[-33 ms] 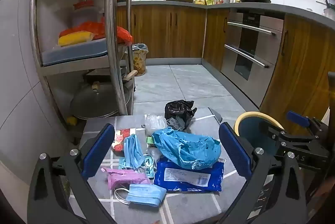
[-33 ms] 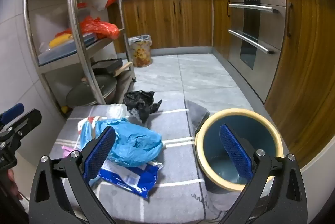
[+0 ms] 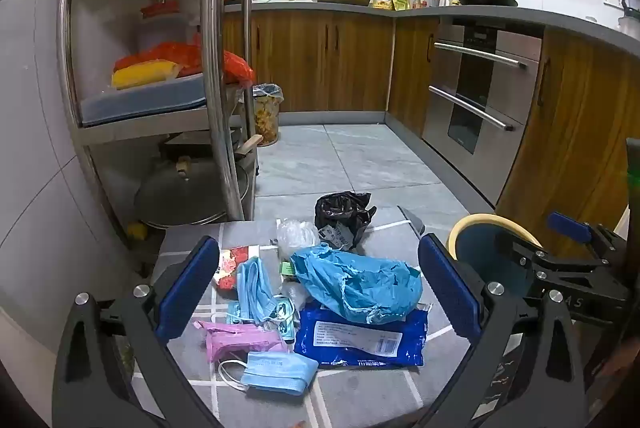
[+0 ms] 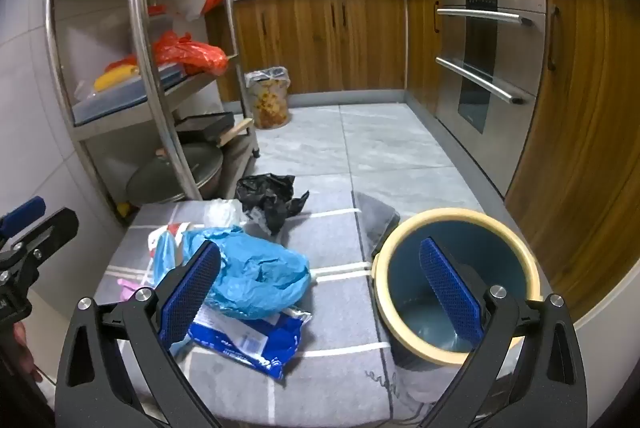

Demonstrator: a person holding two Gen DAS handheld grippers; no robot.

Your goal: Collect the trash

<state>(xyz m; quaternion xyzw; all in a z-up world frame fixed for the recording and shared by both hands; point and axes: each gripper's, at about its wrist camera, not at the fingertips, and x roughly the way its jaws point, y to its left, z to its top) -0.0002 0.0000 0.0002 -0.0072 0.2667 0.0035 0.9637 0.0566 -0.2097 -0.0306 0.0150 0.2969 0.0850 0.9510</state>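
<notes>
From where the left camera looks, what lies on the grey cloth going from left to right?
Pink packet → blue face mask → crumpled blue bag → round bin with the cream rim.

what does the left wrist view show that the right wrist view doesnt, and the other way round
Only the left wrist view shows the folded light-blue face mask and the pink plastic wrapper at the near edge of the grey checked cloth.

Only the right wrist view looks into the cream-rimmed blue bin, and nothing shows on what is visible of its bottom.

Both show the crumpled blue plastic bag, the dark-blue wipes packet, the black plastic bag, and open grippers.
</notes>
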